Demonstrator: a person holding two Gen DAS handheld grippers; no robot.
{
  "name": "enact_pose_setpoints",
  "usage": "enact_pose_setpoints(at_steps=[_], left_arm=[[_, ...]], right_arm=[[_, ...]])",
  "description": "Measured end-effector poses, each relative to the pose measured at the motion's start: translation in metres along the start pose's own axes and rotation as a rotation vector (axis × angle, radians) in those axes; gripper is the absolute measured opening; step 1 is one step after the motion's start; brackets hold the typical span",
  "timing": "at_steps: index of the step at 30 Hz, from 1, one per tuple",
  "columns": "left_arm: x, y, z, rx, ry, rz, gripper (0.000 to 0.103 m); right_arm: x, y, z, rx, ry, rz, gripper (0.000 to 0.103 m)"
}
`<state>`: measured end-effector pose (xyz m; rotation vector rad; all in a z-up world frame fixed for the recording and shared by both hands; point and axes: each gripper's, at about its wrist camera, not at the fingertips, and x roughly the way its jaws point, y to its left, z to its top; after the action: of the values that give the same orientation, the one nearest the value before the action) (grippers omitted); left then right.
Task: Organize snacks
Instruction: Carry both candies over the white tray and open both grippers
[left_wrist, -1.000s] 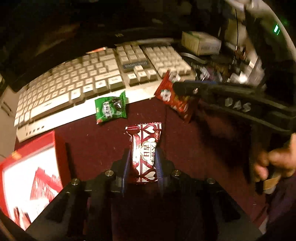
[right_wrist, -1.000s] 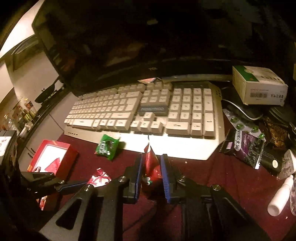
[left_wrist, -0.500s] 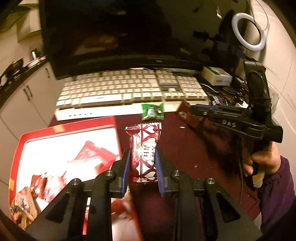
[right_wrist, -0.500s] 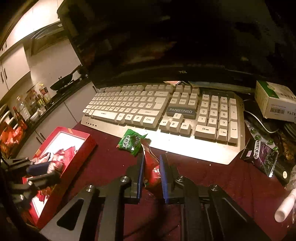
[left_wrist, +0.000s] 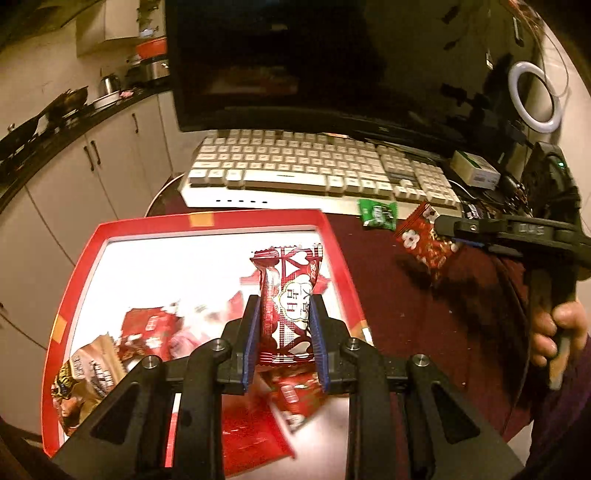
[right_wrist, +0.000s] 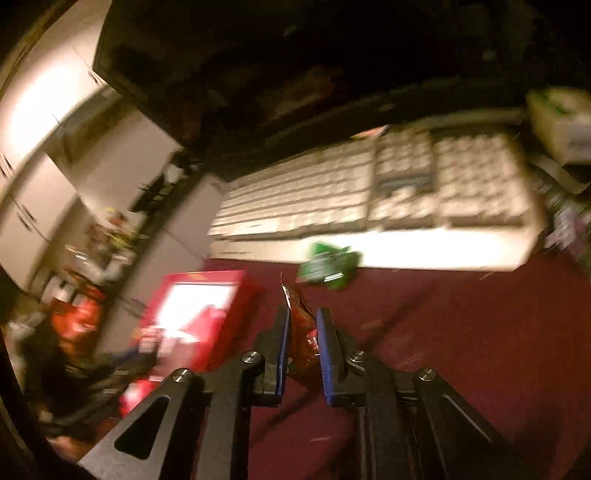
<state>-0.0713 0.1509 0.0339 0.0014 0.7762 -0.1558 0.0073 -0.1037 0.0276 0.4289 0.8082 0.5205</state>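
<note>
My left gripper (left_wrist: 283, 306) is shut on a red-and-white heart-patterned snack packet (left_wrist: 288, 299) and holds it above the red box (left_wrist: 207, 221), which holds several red and brown snack packets. My right gripper (right_wrist: 303, 325) is shut on a small red snack packet (right_wrist: 301, 332); in the left wrist view that packet (left_wrist: 424, 243) hangs over the maroon table to the right of the box. A green candy packet (left_wrist: 377, 213) lies in front of the keyboard; it also shows, blurred, in the right wrist view (right_wrist: 328, 264). The red box (right_wrist: 199, 295) shows at left there.
A white keyboard (left_wrist: 314, 170) lies behind the box, with a dark monitor (left_wrist: 332, 62) behind it. A small white-and-green carton (left_wrist: 474, 171) and clutter sit at the far right. Cabinets stand to the left. The right wrist view is motion-blurred.
My left gripper has carried the heart-patterned packet left, from over the maroon table to over the red box. My right gripper has swung left with its red packet, toward the box.
</note>
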Motion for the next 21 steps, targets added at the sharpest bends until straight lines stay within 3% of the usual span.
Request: enact_pose_setpoints(at_steps=[2,7,11,21], left_arm=[[-0.001,0.009,-0.002,-0.017,0.002,-0.002,0.023],[-0.004,0.026,-0.006,-0.047,0.0,0.006,0.023],[-0.008,0.039,-0.008,-0.062,-0.005,0.011,0.023],[-0.009,0.056,-0.011,-0.08,-0.017,0.03,0.023]], right_arm=[[0.011,0.012,-0.005,0.062,0.03,0.127,0.015],[0.042,0.05,-0.015,0.087,0.081,0.272,0.015],[0.073,0.067,-0.023,0.11,0.132,0.314,0.015],[0.095,0.09,-0.024,0.094,0.143,0.339,0.015]])
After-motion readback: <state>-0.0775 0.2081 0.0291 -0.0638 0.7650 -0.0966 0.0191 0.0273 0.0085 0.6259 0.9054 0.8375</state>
